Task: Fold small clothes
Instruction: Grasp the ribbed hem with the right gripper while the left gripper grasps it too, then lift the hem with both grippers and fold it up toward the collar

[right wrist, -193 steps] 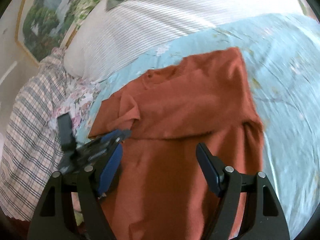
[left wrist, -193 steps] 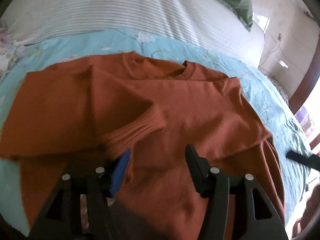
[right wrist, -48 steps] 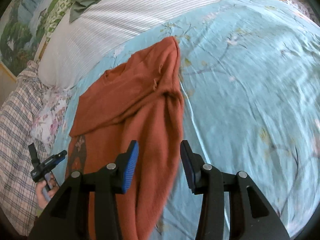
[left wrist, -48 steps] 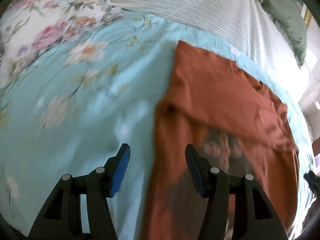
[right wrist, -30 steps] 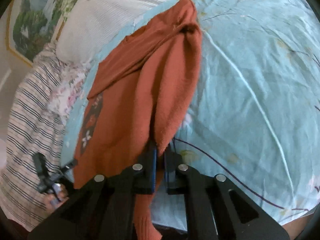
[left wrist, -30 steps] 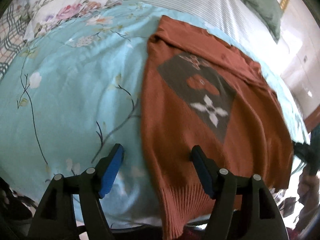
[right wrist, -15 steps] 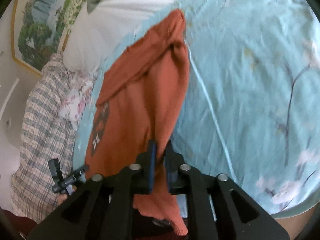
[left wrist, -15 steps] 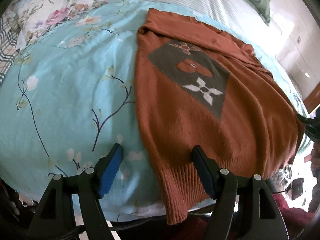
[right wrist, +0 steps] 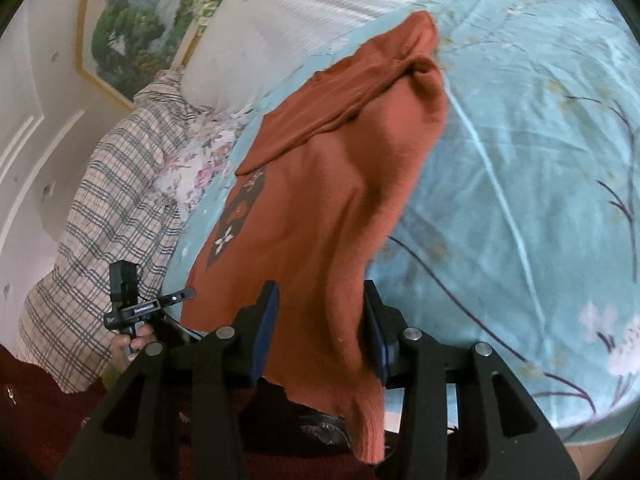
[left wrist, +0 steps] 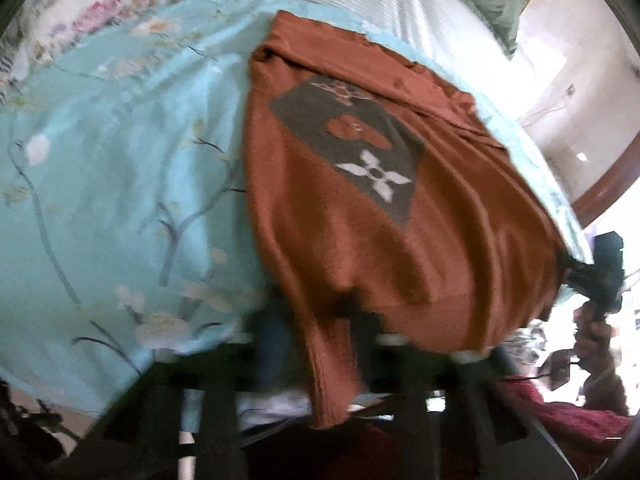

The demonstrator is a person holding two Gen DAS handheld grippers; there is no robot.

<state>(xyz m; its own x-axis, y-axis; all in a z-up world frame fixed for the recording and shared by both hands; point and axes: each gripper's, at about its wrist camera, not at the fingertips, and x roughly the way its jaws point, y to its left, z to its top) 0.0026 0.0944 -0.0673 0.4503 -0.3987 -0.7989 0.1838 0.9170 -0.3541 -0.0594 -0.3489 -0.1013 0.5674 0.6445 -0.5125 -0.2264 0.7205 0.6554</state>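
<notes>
Orange sweater stretched long across the floral turquoise bedspread, patterned front panel up, its ribbed hem end hanging off the near edge of the bed and draping straight down between both sets of jaws; the neck end lies far ahead of the jaws, up by the white striped pillow. Right gripper has its jaws apart, a blue pad on each side of the cloth, the knit running through the gap and dangling below the fingers; whether the pads bite at all is doubtful, it looks loose. Left gripper is badly blurred; dark fingers flank a ribbed strip of hem, but I cannot tell whether the jaws are clamped or parted. In the right view the left gripper shows as a small black tool off to the left of the jaws, beside the plaid pillow.

Risks, as I judge them: with so much weight hanging past the bed edge, a loose grip lets the hem slide to the floor and drags the body with it; an uneven pull from the two hands would skew the fold line; the bunched shoulder far ahead of the right jaws could stay trapped as a lump inside the fold.
</notes>
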